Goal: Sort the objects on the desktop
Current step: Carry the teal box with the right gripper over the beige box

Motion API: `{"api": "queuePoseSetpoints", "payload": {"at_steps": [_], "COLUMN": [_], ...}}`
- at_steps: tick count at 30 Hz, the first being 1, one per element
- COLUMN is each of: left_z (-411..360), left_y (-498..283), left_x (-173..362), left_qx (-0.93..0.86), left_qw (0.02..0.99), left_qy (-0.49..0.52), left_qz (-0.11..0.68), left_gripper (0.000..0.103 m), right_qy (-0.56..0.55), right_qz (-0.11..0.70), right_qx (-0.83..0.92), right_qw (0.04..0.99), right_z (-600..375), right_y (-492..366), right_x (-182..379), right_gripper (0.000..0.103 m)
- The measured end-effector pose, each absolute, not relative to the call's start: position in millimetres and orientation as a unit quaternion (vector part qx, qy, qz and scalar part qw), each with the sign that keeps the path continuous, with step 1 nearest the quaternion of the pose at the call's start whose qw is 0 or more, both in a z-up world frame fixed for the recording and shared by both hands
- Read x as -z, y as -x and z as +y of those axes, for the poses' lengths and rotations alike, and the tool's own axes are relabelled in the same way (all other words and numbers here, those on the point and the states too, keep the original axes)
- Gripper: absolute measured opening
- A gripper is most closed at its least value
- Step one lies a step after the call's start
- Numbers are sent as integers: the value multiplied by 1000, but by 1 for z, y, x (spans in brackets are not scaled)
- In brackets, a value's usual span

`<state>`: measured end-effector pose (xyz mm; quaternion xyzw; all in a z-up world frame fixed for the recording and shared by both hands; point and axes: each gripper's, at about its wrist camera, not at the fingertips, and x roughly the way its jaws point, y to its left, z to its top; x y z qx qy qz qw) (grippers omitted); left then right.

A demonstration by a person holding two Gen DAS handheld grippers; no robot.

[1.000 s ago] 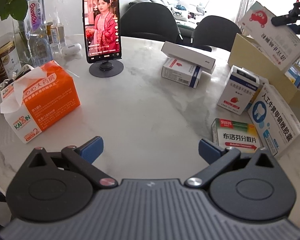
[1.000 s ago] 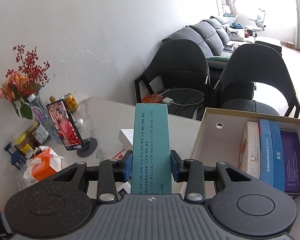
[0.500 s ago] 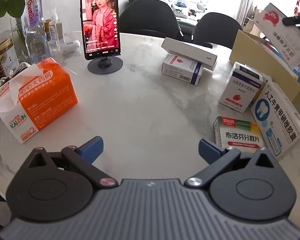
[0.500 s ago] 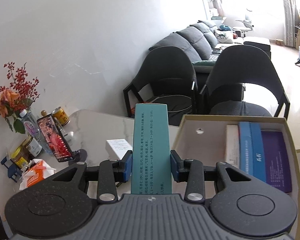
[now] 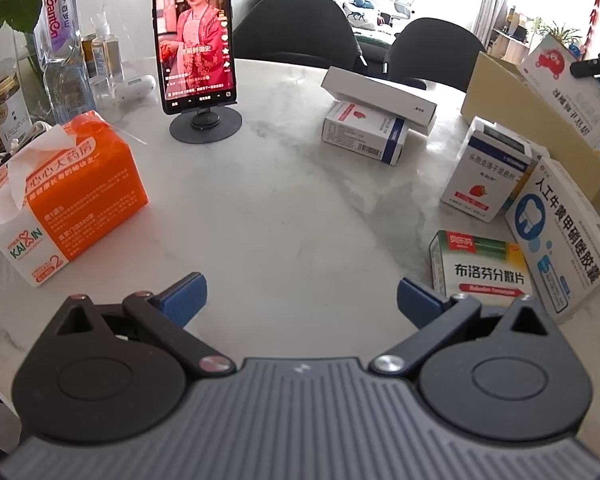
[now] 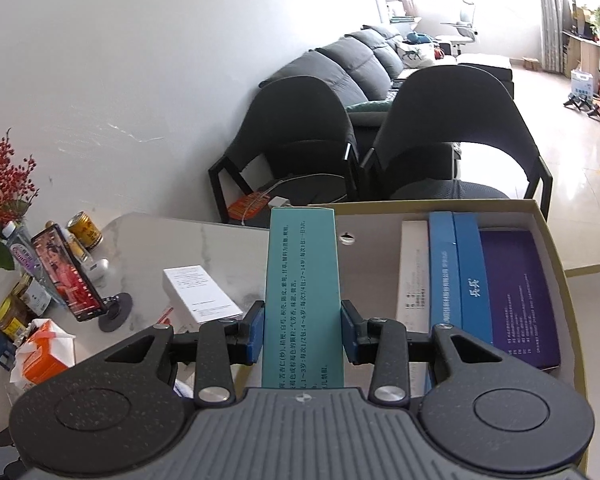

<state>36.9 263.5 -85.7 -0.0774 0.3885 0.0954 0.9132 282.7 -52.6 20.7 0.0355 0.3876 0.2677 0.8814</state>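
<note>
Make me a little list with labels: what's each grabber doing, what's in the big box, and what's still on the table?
left gripper: open, empty, above the table
right gripper: shut on teal box, beside the cardboard box
in cardboard box: white box, blue box, purple box
on table: phone on stand, orange tissue pack, several medicine boxes

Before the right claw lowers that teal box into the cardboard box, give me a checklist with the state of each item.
1. Right claw clamps the teal box on both sides: ok.
2. Cardboard box open on top: ok.
3. Free floor left of the white box inside: ok.
4. Teal box fully over that gap: cannot tell.
5. Left claw open, empty, away from the cardboard box: ok.
</note>
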Motion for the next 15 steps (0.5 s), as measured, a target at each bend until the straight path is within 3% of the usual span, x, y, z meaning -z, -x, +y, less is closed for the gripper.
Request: {"api": "queuePoseSetpoints", "payload": {"at_steps": [15], "left_z": [261], "left_y": [-44], "left_x": [88], "left_qx": [-98], "left_qw": [909], "left_qy": [73], "left_qz": [398], "left_gripper": [103], "right_qy": [-11], "right_qz": [406], "right_qx": [-233], "right_qw": [884], "right_z": [-35], "right_y": [-307], "right_x": [12], "right_gripper": [41]}}
